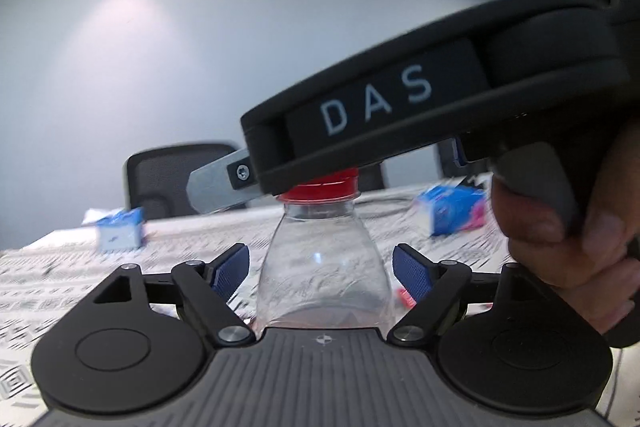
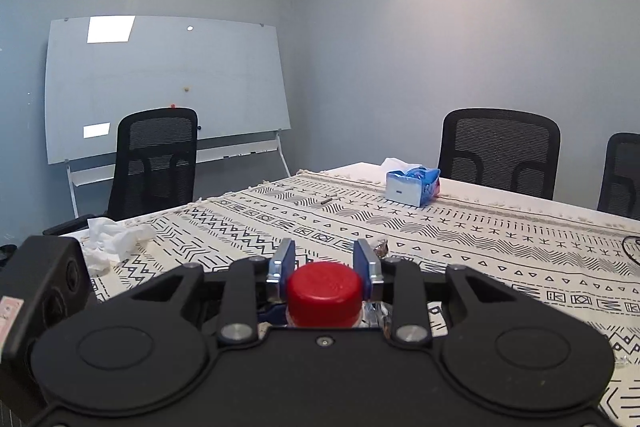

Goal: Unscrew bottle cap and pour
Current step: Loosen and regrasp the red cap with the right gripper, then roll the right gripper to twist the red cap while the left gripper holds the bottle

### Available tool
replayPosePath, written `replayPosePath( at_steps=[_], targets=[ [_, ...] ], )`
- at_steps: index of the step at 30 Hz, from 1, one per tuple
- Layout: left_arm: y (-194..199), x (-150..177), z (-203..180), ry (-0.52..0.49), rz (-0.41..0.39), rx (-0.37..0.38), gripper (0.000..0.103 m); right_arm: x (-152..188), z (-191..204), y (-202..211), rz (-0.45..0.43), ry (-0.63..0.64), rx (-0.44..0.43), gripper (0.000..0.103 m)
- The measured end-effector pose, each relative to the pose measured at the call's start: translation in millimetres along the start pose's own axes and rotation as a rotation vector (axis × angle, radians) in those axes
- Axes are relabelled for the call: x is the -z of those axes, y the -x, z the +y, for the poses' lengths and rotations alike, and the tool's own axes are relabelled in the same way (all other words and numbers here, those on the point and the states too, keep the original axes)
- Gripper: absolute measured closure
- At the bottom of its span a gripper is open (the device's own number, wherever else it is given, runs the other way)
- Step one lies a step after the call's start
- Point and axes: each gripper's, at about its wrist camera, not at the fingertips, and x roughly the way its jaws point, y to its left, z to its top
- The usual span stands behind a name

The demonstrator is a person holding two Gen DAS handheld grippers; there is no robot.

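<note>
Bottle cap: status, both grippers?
Left gripper open, pads either side of clear bottle, not touching. Right gripper straddling red cap; contact unclear. Cap still on. Nothing in the way.

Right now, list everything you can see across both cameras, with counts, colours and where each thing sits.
bottle: one, clear, between left tongs' pads.
cap: one, red, on the bottle.
tablecloth: one, white, black patterns, over the table.
tissue packs: two, blue, far side of the table.
crumpled tissue: white, left table edge.
chairs: three, black, around the table.
whiteboard: one, by the wall.
left tongs: open.
right tongs: around cap.
hand: on right handle.
</note>
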Motion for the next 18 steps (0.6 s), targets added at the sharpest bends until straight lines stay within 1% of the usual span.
replayPosePath(
  at_steps=[3,4,5,6,7,9,10,11,12,13,14,18],
  targets=[
    [-1.5,-2.0,-2.5,0.019,0.037,-0.001,0.02,1.1,0.9,0.9,0.001,-0.004,0.021,0.069],
    [-2.0,-1.5,-2.3,0.029,0.041,-0.01,0.013,1.1,0.1,0.9,0.002,-0.011,0.028,0.069],
    [-2.5,0.0,-2.7,0.046,0.04,-0.038,0.005,0.9,-0.6,0.6,0.004,-0.017,0.033,0.069],
    [-3.0,1.8,-3.2,0.065,0.037,-0.071,0.005,1.0,-0.8,0.1,0.005,-0.021,0.033,0.069],
    [-2.2,3.0,-4.7,0.067,0.029,-0.084,0.005,1.4,-0.9,-0.7,0.006,-0.024,0.03,0.069],
    [-1.7,2.2,-12.1,0.026,0.016,-0.108,0.006,2.2,0.0,-1.8,0.007,-0.023,0.03,0.069],
    [-2.6,0.6,-13.4,0.005,0.018,-0.106,0.006,2.5,1.6,-1.9,0.007,-0.015,0.038,0.069],
    [-3.6,-1.1,-14.3,-0.017,0.02,-0.102,0.015,2.9,3.2,-2.0,0.008,-0.006,0.046,0.069],
    [-3.7,-1.8,-14.2,-0.024,0.02,-0.077,0.025,2.8,3.9,-2.3,0.009,-0.008,0.046,0.068],
    [-3.6,-2.4,-13.7,-0.028,0.019,-0.048,0.044,2.7,4.2,-3.2,0.015,-0.017,0.047,0.068],
    [-3.1,-3.2,-12.1,-0.013,0.015,-0.042,0.046,2.6,4.7,-4.1,0.02,-0.022,0.053,0.068],
    [-2.7,-1.4,-10.3,0.005,-0.001,-0.041,0.047,0.3,7.6,-4.4,0.025,-0.024,0.072,0.067]
  ],
)
